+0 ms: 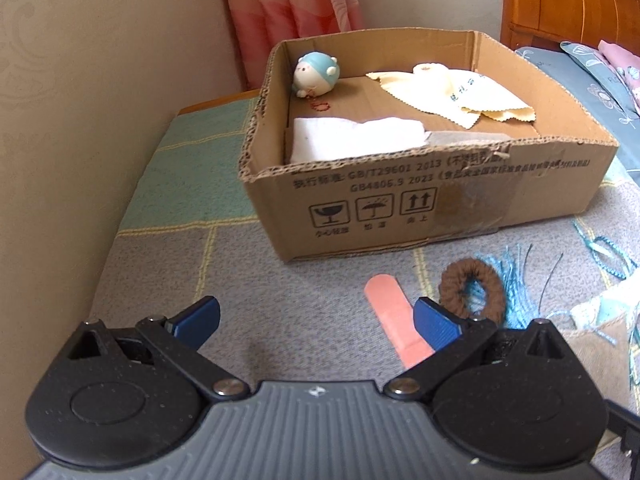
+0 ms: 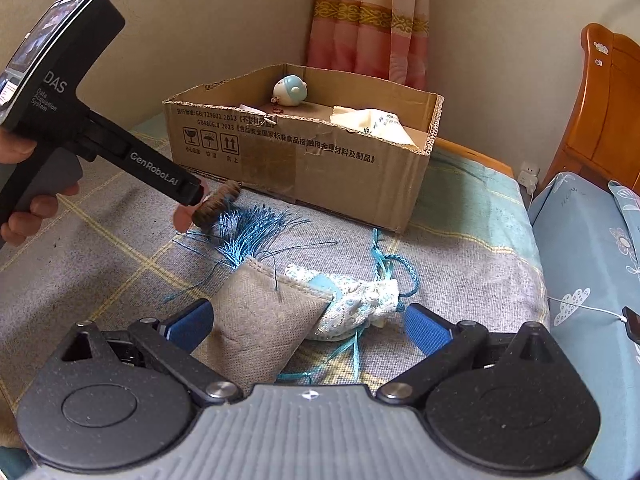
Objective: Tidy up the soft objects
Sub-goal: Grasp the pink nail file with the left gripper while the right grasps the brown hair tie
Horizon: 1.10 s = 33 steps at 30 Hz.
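Both grippers stand with jaws wide apart, holding nothing. Left gripper (image 1: 316,322) hovers low over the grey checked blanket (image 1: 168,272), its right finger just beside a brown fuzzy hair tie (image 1: 472,290) and over a pink adhesive bandage strip (image 1: 390,312). Right gripper (image 2: 308,326) straddles a beige linen pouch (image 2: 256,320) lying against a pale lace drawstring bag (image 2: 360,300) with blue tassel threads (image 2: 248,228). Behind, the open cardboard box (image 1: 440,200) holds a blue-and-white round toy (image 1: 316,74), a folded white cloth (image 1: 356,138) and a yellow cloth (image 1: 452,92).
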Each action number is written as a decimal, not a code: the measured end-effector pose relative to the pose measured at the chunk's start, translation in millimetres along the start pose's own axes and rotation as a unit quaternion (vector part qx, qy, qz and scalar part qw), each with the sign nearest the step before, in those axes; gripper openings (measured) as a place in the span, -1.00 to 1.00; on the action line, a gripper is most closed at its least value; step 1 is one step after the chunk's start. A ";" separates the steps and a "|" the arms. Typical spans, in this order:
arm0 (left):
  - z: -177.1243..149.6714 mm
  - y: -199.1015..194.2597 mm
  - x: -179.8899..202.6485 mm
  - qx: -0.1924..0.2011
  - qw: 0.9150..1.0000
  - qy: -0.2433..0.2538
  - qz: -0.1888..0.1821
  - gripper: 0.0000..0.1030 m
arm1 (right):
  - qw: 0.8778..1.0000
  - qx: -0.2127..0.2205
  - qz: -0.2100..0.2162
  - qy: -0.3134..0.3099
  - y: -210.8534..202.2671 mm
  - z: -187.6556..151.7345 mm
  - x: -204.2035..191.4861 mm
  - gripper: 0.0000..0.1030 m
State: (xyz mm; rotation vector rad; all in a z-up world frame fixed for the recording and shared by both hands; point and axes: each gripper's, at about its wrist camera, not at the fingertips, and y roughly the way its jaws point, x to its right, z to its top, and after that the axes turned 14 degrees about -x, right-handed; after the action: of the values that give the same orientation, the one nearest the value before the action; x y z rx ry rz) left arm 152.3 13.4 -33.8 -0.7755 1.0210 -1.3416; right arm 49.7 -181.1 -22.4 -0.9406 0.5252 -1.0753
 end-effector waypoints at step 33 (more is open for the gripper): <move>-21.3 -1.7 16.3 0.030 0.995 0.073 -0.063 -0.51 | 1.000 0.004 -0.006 -0.015 -7.9 0.8 -10.6 1.00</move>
State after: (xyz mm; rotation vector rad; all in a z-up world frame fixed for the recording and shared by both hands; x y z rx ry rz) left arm 131.2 -0.5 -42.8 -0.7152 1.0549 -1.5479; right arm 41.9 -172.4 -16.0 -0.9522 0.4906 -1.0727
